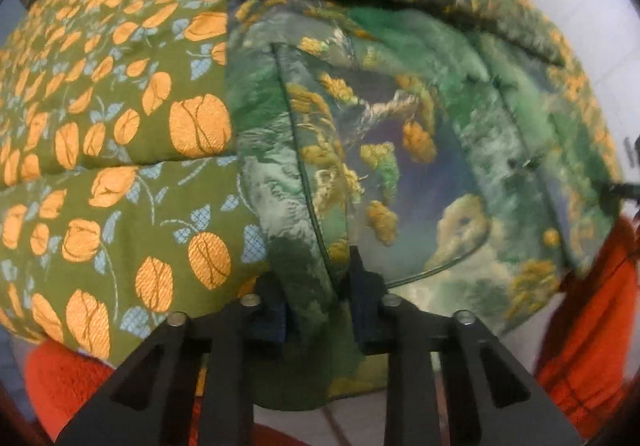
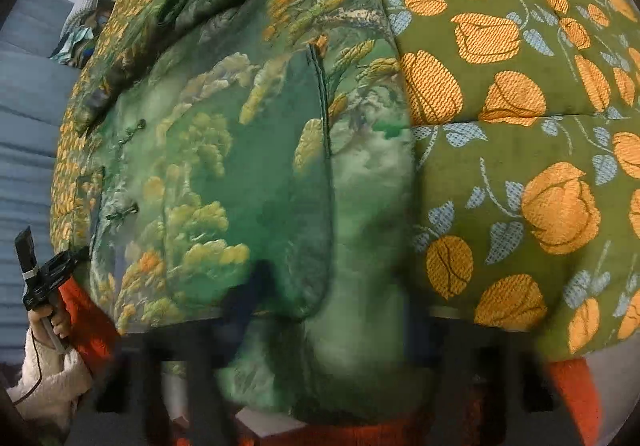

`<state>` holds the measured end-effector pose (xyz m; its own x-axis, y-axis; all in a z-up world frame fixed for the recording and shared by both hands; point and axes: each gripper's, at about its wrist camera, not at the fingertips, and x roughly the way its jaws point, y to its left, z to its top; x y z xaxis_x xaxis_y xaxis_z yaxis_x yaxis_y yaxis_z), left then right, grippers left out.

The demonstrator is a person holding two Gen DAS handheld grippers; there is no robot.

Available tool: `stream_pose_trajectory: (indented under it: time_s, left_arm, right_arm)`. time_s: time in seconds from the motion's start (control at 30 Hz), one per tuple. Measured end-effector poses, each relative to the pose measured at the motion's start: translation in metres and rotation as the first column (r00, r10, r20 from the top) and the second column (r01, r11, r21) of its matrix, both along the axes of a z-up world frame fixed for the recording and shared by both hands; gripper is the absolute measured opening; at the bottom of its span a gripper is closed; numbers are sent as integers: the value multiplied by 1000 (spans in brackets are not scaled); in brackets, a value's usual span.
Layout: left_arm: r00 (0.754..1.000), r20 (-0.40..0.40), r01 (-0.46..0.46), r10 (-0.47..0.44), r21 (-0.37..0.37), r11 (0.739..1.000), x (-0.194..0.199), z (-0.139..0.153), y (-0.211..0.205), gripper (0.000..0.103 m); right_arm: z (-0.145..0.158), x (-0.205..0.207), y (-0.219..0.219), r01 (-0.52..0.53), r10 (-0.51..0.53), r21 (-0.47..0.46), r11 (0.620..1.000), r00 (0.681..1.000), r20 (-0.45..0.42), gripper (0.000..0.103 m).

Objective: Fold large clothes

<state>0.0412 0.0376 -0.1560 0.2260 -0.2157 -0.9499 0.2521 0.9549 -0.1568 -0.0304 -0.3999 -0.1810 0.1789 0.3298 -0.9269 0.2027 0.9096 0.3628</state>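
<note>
- Green brocade jacket (image 1: pixel 400 134), woven with trees and clouds, spread across the middle of both views; piped hem edge toward the bottom of each frame.
- Beneath and beside it, an olive quilt (image 1: pixel 120 126) with orange flowers, filling the left of the left wrist view and the right of the right wrist view.
- Left gripper (image 1: pixel 316 286) at bottom centre, clamped on a raised fold of the jacket hem.
- Right gripper (image 2: pixel 320 326) blurred at bottom centre; jacket fabric bunched between the fingers, seemingly pinched.
- Orange fabric (image 1: pixel 592 326) at the lower corners.
- Far lower left of the right wrist view: a hand (image 2: pixel 50 322) in a fleecy white sleeve (image 2: pixel 44 378) on a black handle.
</note>
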Motion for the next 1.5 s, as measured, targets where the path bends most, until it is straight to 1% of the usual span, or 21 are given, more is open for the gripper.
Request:
stream_pose_trajectory:
  time_s: [0.07,0.13,0.27,0.3,0.37,0.4,0.47,0.57,0.67,0.7,0.8,0.87,1.0,1.03,1.07,1.13,1.2,1.27,1.37,1.43,1.5]
  left_arm:
    - [1000,20,19,-19,-13,1000,-7,17,0,19]
    - [999,22,33,-32,-34,999,-19,30,1,19]
    - [998,-40,47,-50,-64,997,-59,47,27,19]
    - [997,-55,44,-48,-73,996,-66,50,31,19]
    - [995,-94,6,-20,-147,989,-83,66,43,19]
    - [996,-92,-8,-9,-181,983,-84,76,47,19]
    - [998,-56,-32,19,-248,968,-73,107,54,19]
    - [996,71,-24,50,-333,943,-19,165,57,20]
    - [983,170,-10,71,-337,942,38,191,66,20]
    - [975,205,-14,84,-319,947,74,196,56,20]
    - [955,262,-69,139,-259,963,148,185,39,25]
    - [949,266,-112,170,-218,969,194,164,19,32]
    - [967,146,-176,207,-199,964,258,96,-2,61]
    - [969,124,-189,215,-194,963,258,85,-1,65]
    - [969,107,-201,222,-183,963,260,78,-1,68]
    - [967,116,-207,227,-162,965,258,76,2,85]
    - [961,155,-202,227,-161,966,250,86,13,93]
    - [944,197,-226,265,-198,954,237,103,33,94]
    - [909,278,-237,309,-266,934,216,121,43,98]
    - [909,316,-195,272,-253,947,213,115,26,98]
    - [920,359,-103,160,-174,979,212,98,-12,98]
  right_arm:
    - [16,-4,0,-3,2,17,1000,1000,28,24]
    - [33,-11,4,-17,15,27,1000,998,53,23]
    - [60,-40,16,-38,34,77,996,998,55,22]
    - [62,-52,18,-31,26,111,993,999,40,22]
    - [66,-70,17,2,-6,194,981,1000,20,22]
    - [72,-80,16,32,-39,272,962,999,20,21]
    - [89,-82,13,48,-71,364,930,996,51,21]
    - [131,-57,6,29,-115,443,896,979,169,21]
    - [166,-2,-3,9,-168,466,885,939,302,20]
    - [172,19,-11,16,-193,469,883,923,332,20]
    - [167,95,-37,83,-281,469,879,886,370,20]
    - [153,131,-50,124,-305,439,890,877,371,21]
    - [97,199,-69,229,-360,404,886,888,286,29]
    - [83,207,-73,261,-382,407,875,889,251,39]
    - [72,212,-78,290,-404,408,866,887,225,64]
    - [62,214,-84,327,-438,401,856,870,225,98]
    - [66,213,-88,314,-433,399,861,864,255,98]
    - [83,204,-87,302,-398,306,903,856,329,98]
    - [117,198,-55,183,-215,114,977,856,471,98]
    - [123,199,-25,95,-101,40,995,841,531,98]
    - [117,206,12,-4,9,-9,1000,819,574,98]
